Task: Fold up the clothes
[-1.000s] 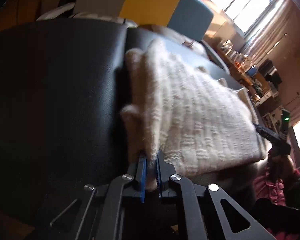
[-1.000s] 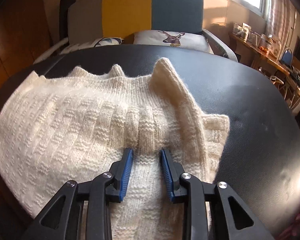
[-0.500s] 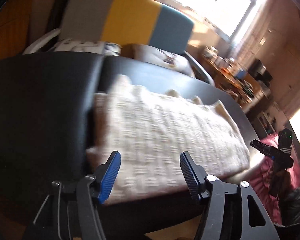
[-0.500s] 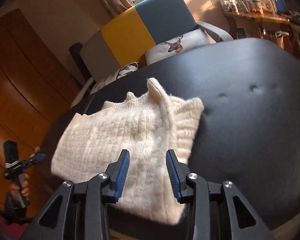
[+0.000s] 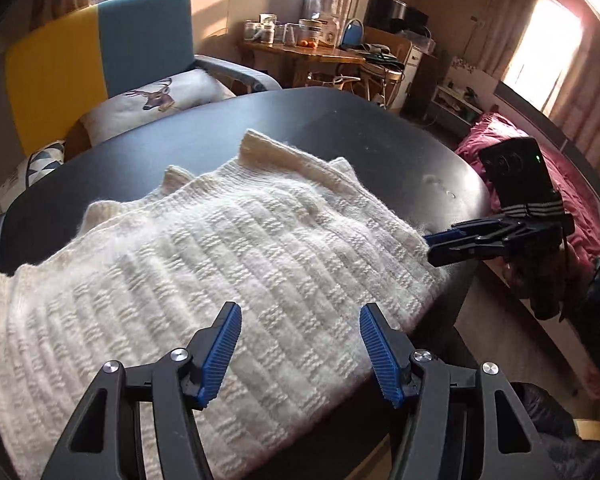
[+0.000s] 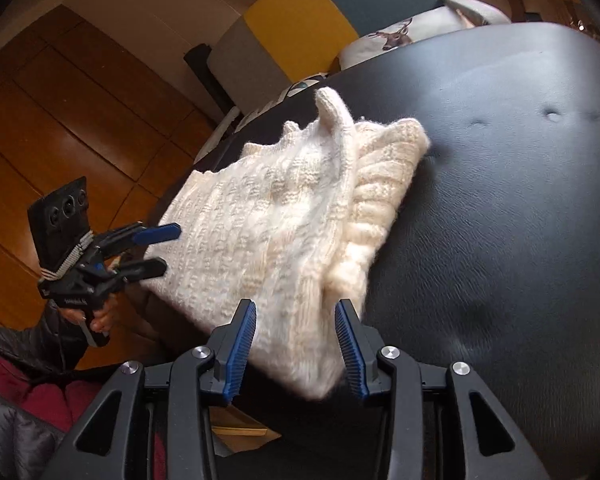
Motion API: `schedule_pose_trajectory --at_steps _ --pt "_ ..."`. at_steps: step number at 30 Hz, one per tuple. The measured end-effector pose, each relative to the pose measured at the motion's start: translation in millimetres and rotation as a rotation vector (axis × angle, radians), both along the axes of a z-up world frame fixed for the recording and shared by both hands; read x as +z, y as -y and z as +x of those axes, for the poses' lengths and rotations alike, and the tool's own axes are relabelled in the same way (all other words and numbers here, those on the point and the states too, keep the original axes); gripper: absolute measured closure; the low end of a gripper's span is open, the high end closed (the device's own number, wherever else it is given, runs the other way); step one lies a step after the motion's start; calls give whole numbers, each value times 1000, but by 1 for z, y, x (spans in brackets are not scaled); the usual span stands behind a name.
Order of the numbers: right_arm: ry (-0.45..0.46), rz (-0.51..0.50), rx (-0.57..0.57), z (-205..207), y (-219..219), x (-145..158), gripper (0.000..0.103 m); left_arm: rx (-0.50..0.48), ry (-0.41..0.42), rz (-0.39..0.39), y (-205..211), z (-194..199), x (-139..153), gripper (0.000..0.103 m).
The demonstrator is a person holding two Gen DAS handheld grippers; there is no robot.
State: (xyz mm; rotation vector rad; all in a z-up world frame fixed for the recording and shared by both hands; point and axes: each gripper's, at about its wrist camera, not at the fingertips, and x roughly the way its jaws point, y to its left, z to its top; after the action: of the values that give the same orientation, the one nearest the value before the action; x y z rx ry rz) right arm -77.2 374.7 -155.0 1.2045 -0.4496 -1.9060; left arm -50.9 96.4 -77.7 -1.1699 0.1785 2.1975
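- Sweater (image 5: 204,264): cream chunky knit, lying in a folded bundle on the black bench (image 5: 380,140), near edge overhanging slightly.
- Likely soft, limp, fairly light, grippy not slippery; best pinched at a doubled edge or the ribbed hem (image 6: 380,208).
- Left gripper (image 5: 300,344): jaws wide, holding nothing, above the knit.
- Right gripper (image 6: 296,344): jaws wide, empty, flanking the near corner.
- Right view alone shows stacked layers at the ribbed end; left view alone shows the broad top face.
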Motion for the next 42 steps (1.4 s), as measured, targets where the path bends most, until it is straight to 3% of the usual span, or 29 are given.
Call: schedule_pose_trajectory --at_steps 2,6,10,12,14,19,21,24,26,30,36,40,41,42 --pt "51 -37 72 -10 7 -5 61 -19 12 -14 -7 -3 -9 40" --pt "164 -122 349 -11 27 -6 59 -52 22 -47 -14 -6 -24 40" --pt "242 -8 528 -2 42 -8 59 -104 23 -88 -15 -3 -35 40" --pt "270 94 547 2 44 -18 85 -136 2 -120 -17 2 -38 40" --pt "297 196 564 7 46 -27 85 -161 -15 -143 -18 6 -39 40" --pt "222 183 447 23 36 -15 81 -122 35 -54 -10 -3 -29 40" --pt "190 173 386 30 30 -7 67 -92 47 15 -4 -12 -18 40" --pt "104 176 235 24 17 15 66 -45 46 89 2 -27 -4 40" --pt "65 132 153 16 8 30 66 -16 29 90 1 -38 -1 40" --pt "-41 165 -49 -13 16 47 66 0 46 110 -7 -52 -6 40" --pt "-71 225 -197 -75 58 39 66 -20 64 86 -20 -53 -20 40" --pt "-69 298 -189 -102 77 29 66 -37 61 87 -21 -51 -21 40" --pt "-81 324 -185 -106 79 28 76 -33 58 93 -20 -52 -20 40" --pt "-94 351 -182 -109 81 26 93 -25 51 105 -18 -52 -19 40"
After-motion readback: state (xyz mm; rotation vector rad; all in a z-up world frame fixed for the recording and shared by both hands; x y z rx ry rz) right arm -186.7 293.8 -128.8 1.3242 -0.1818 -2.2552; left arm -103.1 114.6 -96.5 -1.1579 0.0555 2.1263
